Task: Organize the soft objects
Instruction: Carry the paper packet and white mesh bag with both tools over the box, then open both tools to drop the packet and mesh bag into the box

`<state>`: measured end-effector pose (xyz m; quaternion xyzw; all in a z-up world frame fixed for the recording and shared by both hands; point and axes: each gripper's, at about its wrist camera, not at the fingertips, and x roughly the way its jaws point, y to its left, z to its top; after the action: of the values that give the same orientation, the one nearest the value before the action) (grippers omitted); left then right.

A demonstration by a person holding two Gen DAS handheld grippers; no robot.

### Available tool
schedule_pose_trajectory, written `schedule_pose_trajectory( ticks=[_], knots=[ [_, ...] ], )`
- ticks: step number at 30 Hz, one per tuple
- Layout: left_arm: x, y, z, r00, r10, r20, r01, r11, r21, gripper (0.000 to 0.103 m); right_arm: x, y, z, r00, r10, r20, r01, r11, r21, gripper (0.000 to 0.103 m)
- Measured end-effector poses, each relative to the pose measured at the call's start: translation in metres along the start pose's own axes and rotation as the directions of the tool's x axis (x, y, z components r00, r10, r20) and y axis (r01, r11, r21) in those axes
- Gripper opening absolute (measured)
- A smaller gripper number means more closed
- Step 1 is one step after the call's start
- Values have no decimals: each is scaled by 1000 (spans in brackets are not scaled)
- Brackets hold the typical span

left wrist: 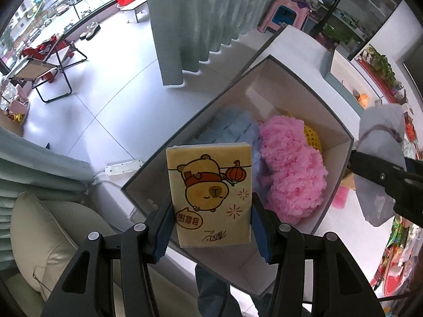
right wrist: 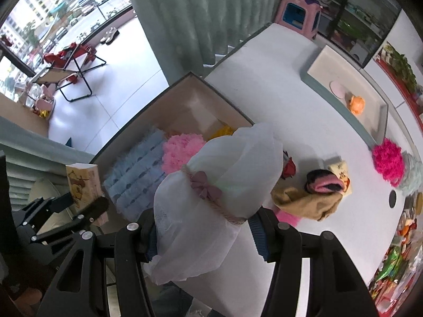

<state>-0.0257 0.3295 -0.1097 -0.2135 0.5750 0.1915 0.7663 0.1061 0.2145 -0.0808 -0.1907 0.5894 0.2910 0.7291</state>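
Note:
My left gripper [left wrist: 211, 227] is shut on a yellow tissue pack [left wrist: 210, 194] printed with a cartoon bear, held above the near end of an open grey box [left wrist: 341, 155]. Inside the box lie a pink fluffy ball [left wrist: 288, 163], a blue fuzzy cloth [left wrist: 232, 128] and a yellow mesh piece [left wrist: 313, 136]. My right gripper [right wrist: 203, 235] is shut on a white gauze pouch [right wrist: 224, 182] tied with a pink cord and bow, hanging over the box's right rim [right wrist: 224, 97]. The pouch and right gripper also show at the right edge of the left wrist view.
On the white table [right wrist: 264, 79] lie a tan cloth [right wrist: 304, 200], a black and pink sock [right wrist: 325, 182], a magenta pompom [right wrist: 388, 158] and a second tray [right wrist: 346, 108] holding an orange item. A cream sofa cushion [left wrist: 47, 232] sits left of the box. Snack packets [right wrist: 396, 264] crowd the right edge.

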Motion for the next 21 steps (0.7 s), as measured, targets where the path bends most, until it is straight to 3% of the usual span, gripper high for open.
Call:
schedule_pose_trajectory(
  ticks=[21],
  knots=[
    [40,-16,14,997,30,-78,-28,999,16,54,39,12,42,998,-32,-57,28,998,-62,60]
  ],
)
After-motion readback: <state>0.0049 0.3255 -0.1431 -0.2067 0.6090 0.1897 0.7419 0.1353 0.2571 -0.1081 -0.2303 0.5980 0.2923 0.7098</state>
